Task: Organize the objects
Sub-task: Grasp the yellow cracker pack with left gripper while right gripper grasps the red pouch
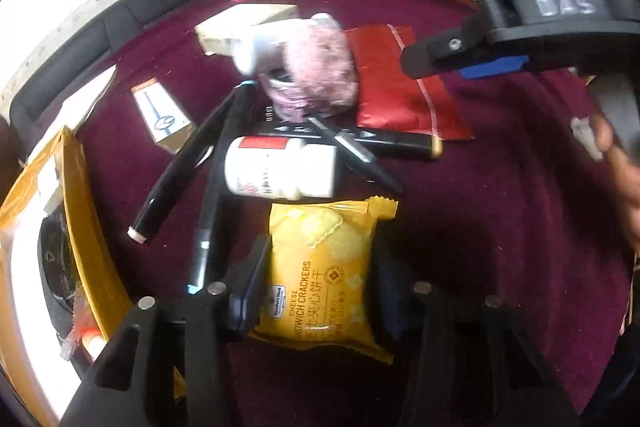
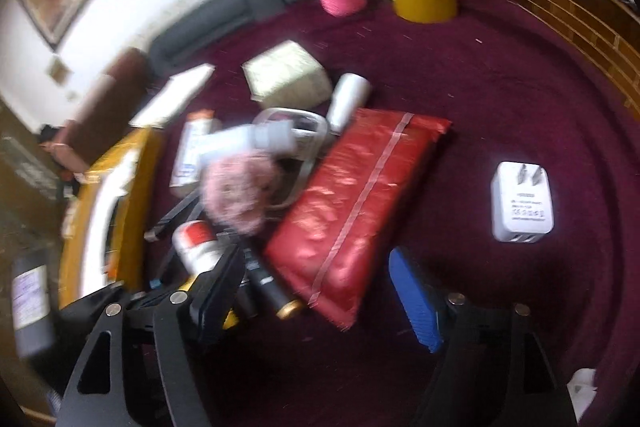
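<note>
Your left gripper [image 1: 316,279] straddles the cracker packet [image 1: 324,275], jaws part closed and both pads at or against its sides, though I cannot confirm a firm grip; lift now and the slick wrapper may slip or drag the bottle [image 1: 280,169] and pens [image 1: 176,171] touching its far end. Your right gripper [image 2: 320,291] stands wide and empty over the red pouch [image 2: 352,203], its left pad close enough to the pile to knock it.

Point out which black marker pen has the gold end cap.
The black marker with the gold cap, lying beside the red foil pouch; the others end white or blue.
</note>
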Motion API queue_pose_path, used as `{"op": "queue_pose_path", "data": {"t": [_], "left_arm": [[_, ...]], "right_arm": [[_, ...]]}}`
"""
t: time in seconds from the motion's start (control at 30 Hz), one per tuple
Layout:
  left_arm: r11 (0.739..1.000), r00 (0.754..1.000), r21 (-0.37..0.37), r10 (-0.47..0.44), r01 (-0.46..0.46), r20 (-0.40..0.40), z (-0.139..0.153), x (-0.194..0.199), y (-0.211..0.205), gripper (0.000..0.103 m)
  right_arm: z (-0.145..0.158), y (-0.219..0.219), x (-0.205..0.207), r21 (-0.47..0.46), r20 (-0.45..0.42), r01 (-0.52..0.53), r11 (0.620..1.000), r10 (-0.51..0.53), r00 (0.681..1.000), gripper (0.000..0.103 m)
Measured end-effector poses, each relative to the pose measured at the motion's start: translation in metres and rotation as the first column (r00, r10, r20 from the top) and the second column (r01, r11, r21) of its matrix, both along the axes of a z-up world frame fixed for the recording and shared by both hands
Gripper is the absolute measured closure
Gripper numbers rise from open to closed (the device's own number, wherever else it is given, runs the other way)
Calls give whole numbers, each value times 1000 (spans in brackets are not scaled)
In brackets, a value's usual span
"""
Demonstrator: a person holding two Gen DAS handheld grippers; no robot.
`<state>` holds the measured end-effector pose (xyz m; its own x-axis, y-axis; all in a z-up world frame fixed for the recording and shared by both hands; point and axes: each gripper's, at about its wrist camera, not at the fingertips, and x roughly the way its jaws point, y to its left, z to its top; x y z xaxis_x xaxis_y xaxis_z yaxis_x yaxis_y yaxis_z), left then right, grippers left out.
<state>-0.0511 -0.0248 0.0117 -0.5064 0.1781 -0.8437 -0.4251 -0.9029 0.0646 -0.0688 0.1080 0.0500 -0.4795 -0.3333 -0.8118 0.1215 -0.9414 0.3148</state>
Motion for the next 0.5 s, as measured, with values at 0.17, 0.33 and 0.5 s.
{"op": "queue_pose_path", "data": {"t": [0.17,0.33,0.5], "left_arm": [[999,1000,19,30,-30,-2,-2,-5,-6,52],[995,996,40,92,-91,-8,-6,-11,-9,39],[996,996,36,87,-86,-36,-3,-5,0,60]], "right_arm": [[-11,-19,-33,154,1,43,987,-44,999,17],[-26,-13,-52,131,1,63,989,-64,998,21],[-17,11,-41,74,-12,42,996,-42,999,77]]}}
